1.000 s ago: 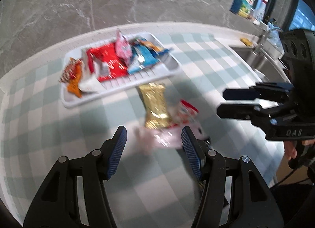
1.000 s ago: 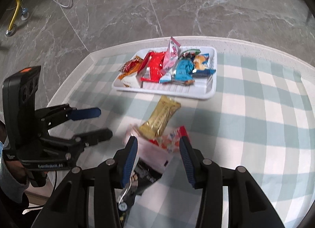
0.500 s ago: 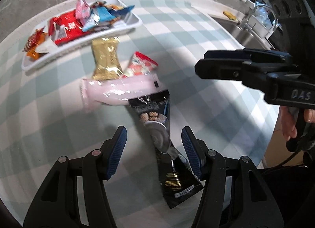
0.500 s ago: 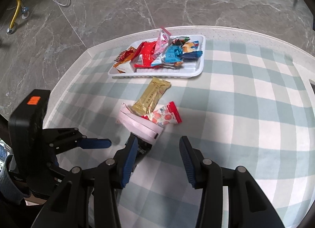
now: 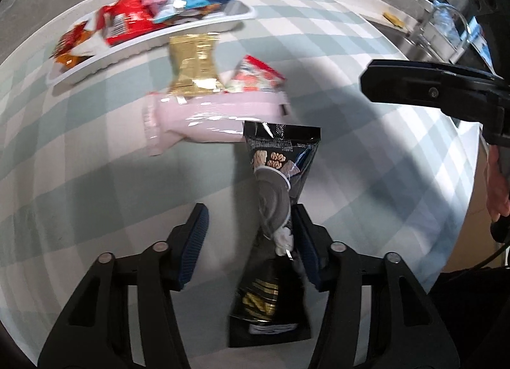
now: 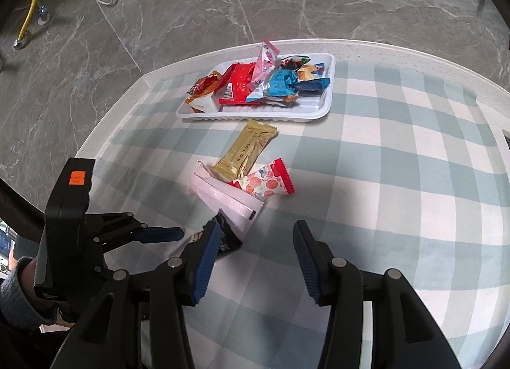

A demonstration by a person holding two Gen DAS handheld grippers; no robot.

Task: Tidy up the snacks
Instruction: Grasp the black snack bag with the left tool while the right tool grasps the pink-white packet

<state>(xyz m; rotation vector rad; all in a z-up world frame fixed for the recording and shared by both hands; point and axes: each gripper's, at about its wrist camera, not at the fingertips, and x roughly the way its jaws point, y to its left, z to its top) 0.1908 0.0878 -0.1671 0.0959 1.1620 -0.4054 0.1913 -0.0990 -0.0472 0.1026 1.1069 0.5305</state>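
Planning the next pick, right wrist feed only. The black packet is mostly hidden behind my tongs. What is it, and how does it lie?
Observer: The left wrist view shows it whole: a long black pouch with walnuts printed on it, flat on the checked cloth.
Operator: Gripped?
Observer: No. The left tongs are open. The pouch runs lengthwise between the fingers, close against the right finger.
Operator: Touching anything else?
Observer: Its far end butts against the pink packet. I cannot tell which lies on top.
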